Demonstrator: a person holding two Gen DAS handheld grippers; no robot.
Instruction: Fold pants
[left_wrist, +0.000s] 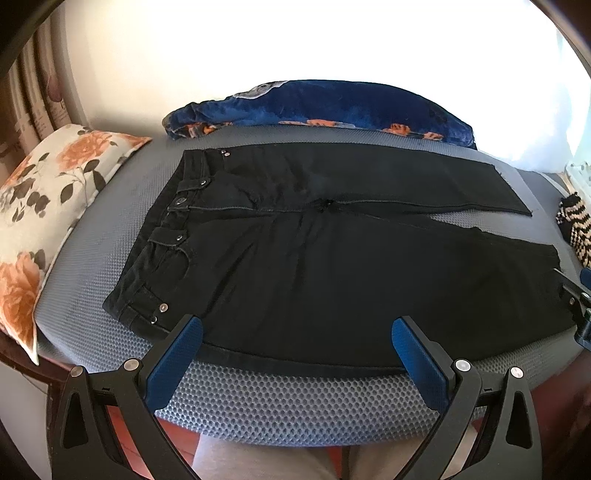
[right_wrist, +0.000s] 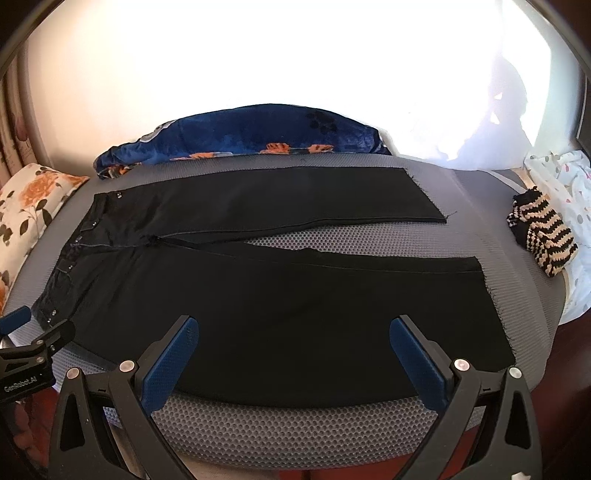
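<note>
Black pants (left_wrist: 314, 266) lie flat and unfolded on a grey mesh mattress (left_wrist: 288, 402), waistband to the left, both legs stretched to the right. In the right wrist view the pants (right_wrist: 295, 317) show two separate legs with frayed hems at the right. My left gripper (left_wrist: 297, 328) hovers open over the near edge by the waist and hip. My right gripper (right_wrist: 294, 328) hovers open over the near leg's front edge. Neither holds any cloth. The left gripper's body (right_wrist: 26, 354) shows at the left edge of the right wrist view.
A floral pillow (left_wrist: 48, 206) lies left of the waistband. A blue floral blanket (right_wrist: 243, 136) is bunched behind the pants. A striped knit item (right_wrist: 543, 236) and a white dotted cloth (right_wrist: 569, 184) sit past the hems on the right. The mattress front edge (right_wrist: 295, 432) is near the grippers.
</note>
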